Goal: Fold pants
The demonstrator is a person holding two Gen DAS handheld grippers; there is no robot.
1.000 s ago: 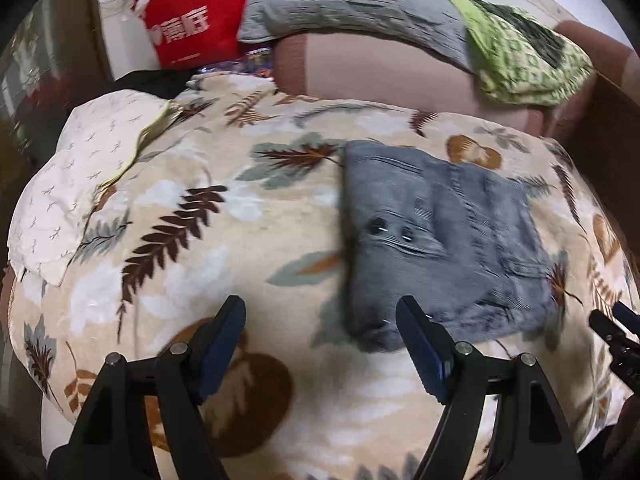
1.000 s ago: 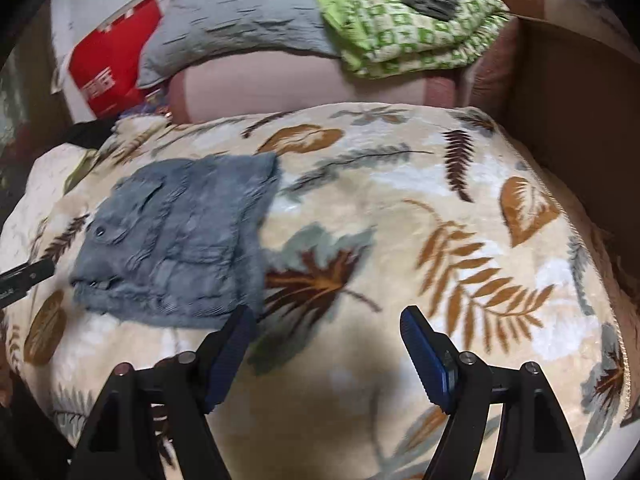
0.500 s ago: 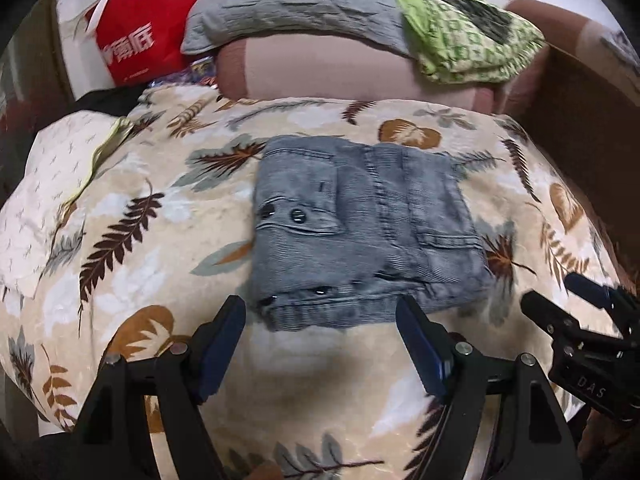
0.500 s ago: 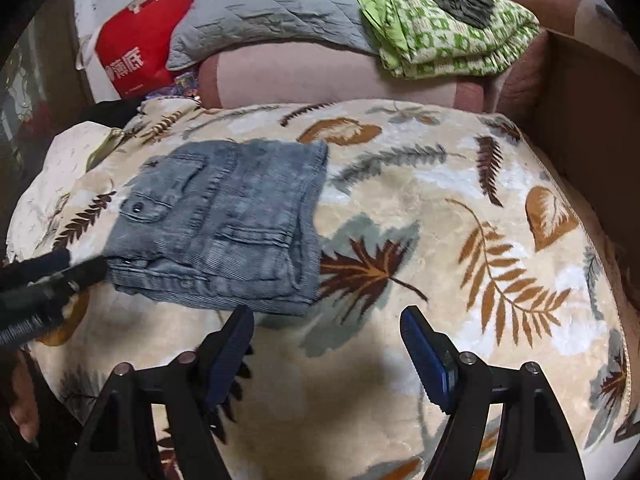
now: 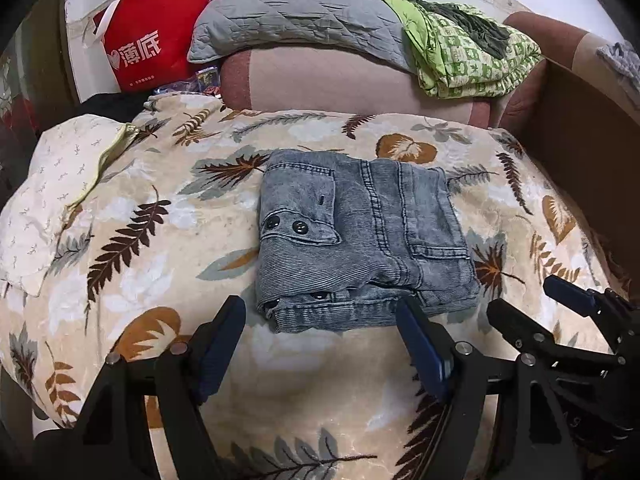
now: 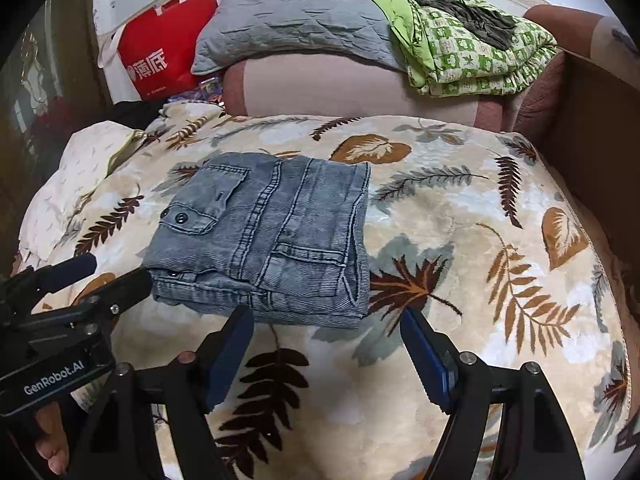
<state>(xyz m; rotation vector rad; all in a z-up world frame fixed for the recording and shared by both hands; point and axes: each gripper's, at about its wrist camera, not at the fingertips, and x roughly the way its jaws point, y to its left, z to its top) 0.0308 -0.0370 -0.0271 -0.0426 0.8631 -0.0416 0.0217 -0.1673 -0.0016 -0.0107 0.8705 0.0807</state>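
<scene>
Two pairs of tongs stand with their jaws apart and nothing between them: the left tongs hang just short of the near hem of the folded grey-blue corduroy pants, and the right tongs sit beside them at the pants' near right corner. The pants lie as a compact, roughly square packet in the middle of the cream plush blanket with brown and grey leaf prints that covers the bed, button flap pocket uppermost and the layered edges turned toward the camera, which is why the stack looks thick on the near side. I judge the folding is done or nearly so, and the empty jaws suit a packet left to rest under its own weight. Well behind it, a grey quilted pillow and a green patterned folded quilt rest on a pink bolster cushion, with a red paper shopping bag against the wall, all clear of the working area
</scene>
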